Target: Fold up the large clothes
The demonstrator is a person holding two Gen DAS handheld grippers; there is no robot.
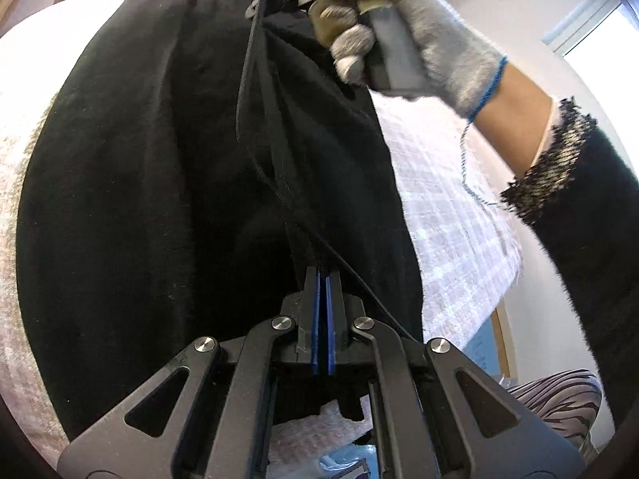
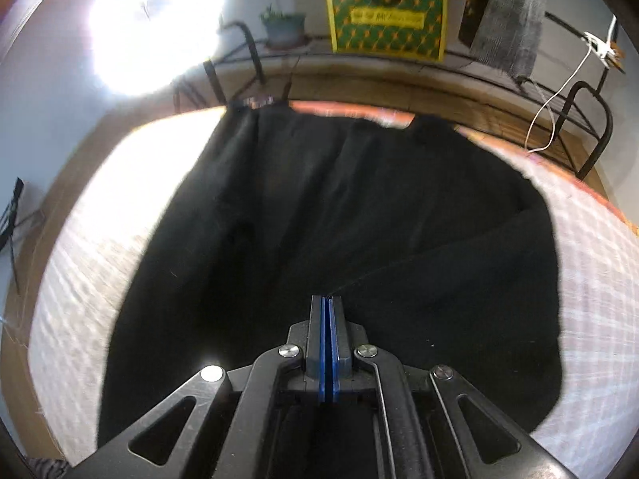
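A large black garment (image 1: 159, 183) lies spread over a bed with a white checked cover (image 1: 451, 215). My left gripper (image 1: 323, 273) is shut on a hemmed edge of the garment and holds it taut above the bed. The gloved right hand (image 1: 403, 28) grips the other tool's handle at the top of the left wrist view; that tool's fingers are hidden there. In the right wrist view my right gripper (image 2: 329, 299) is shut on an edge of the black garment (image 2: 319, 207), which drapes down onto the bed cover (image 2: 84, 263).
A yellow and green patterned box (image 2: 385, 20) stands beyond the bed's far end by a metal rail (image 2: 587, 127). A potted plant (image 2: 283, 28) and a bright lamp (image 2: 151, 28) are at the back left. A white cable (image 2: 555, 95) hangs at right.
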